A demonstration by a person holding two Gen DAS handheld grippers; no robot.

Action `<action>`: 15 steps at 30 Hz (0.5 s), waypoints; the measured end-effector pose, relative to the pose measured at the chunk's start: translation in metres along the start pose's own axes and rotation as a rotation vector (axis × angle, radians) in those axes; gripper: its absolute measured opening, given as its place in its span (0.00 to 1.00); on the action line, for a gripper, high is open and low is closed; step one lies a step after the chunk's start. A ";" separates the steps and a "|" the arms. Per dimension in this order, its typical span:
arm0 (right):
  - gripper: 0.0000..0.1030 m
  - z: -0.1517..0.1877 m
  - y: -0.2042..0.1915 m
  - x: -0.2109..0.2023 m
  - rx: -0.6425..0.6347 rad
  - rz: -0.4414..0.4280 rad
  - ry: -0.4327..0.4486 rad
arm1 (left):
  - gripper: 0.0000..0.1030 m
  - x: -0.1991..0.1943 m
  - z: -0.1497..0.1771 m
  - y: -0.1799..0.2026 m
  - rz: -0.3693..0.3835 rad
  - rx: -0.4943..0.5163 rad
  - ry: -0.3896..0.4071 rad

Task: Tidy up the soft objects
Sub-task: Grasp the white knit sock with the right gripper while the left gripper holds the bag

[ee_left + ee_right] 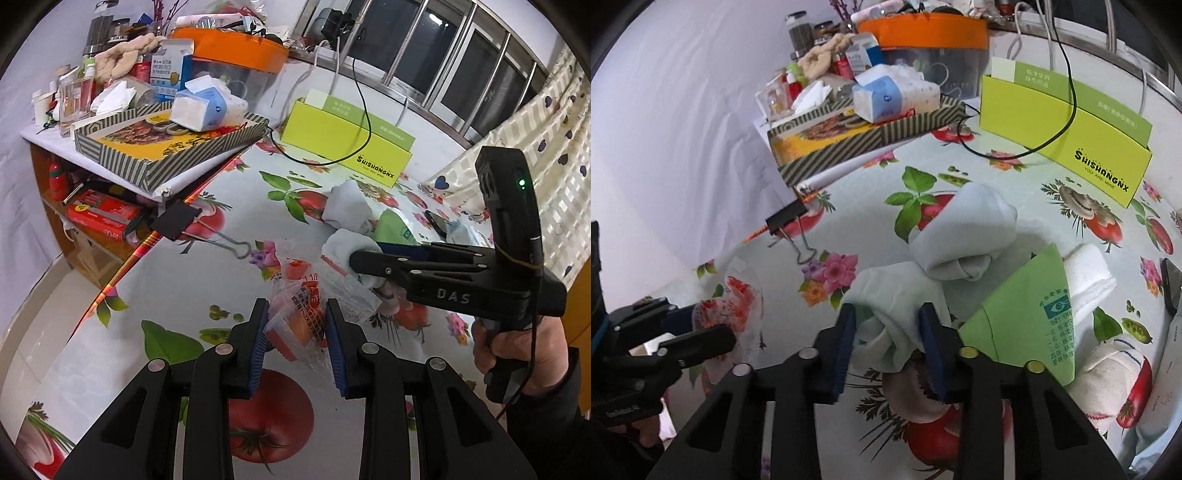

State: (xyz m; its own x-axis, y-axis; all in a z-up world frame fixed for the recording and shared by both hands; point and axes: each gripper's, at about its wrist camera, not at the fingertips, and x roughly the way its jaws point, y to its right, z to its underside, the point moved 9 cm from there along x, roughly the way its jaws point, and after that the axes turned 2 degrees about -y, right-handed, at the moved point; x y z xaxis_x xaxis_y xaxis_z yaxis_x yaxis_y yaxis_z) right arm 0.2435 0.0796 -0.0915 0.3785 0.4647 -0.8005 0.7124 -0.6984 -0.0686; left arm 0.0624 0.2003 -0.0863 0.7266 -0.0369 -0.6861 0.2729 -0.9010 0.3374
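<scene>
While your right gripper [886, 332] is pinching a soft rolled sock [894, 295], seemingly lying crosswise, your left gripper [295, 325] is clamping a crinkly plastic packet [295, 314].

A green packet [1027, 317] hid part of a white rolled sock [1089, 273]. The phone [1172, 284] was cut off at the frame's right edge. Packet print stayed unreadable.

Right tool [886, 332] clamped on pale rolled sock [894, 299], beside green packet [1027, 306] on fruit-print tablecloth [1015, 184].
</scene>
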 end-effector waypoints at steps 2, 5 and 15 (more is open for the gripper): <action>0.22 0.001 0.002 -0.001 0.002 0.008 0.001 | 0.31 0.000 0.000 0.001 0.000 0.000 0.001; 0.20 0.002 0.004 -0.007 0.009 0.011 0.012 | 0.31 0.000 0.000 0.001 0.000 -0.001 0.001; 0.20 0.010 -0.008 -0.049 -0.007 -0.002 0.088 | 0.31 -0.016 -0.004 0.011 -0.007 0.011 0.028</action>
State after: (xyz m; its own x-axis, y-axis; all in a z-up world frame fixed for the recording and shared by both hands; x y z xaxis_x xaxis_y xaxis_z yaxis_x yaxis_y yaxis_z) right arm 0.2132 0.0568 -0.0578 0.4272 0.5121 -0.7452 0.7172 -0.6938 -0.0657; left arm 0.0567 0.1923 -0.0692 0.7424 -0.0187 -0.6697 0.2711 -0.9057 0.3258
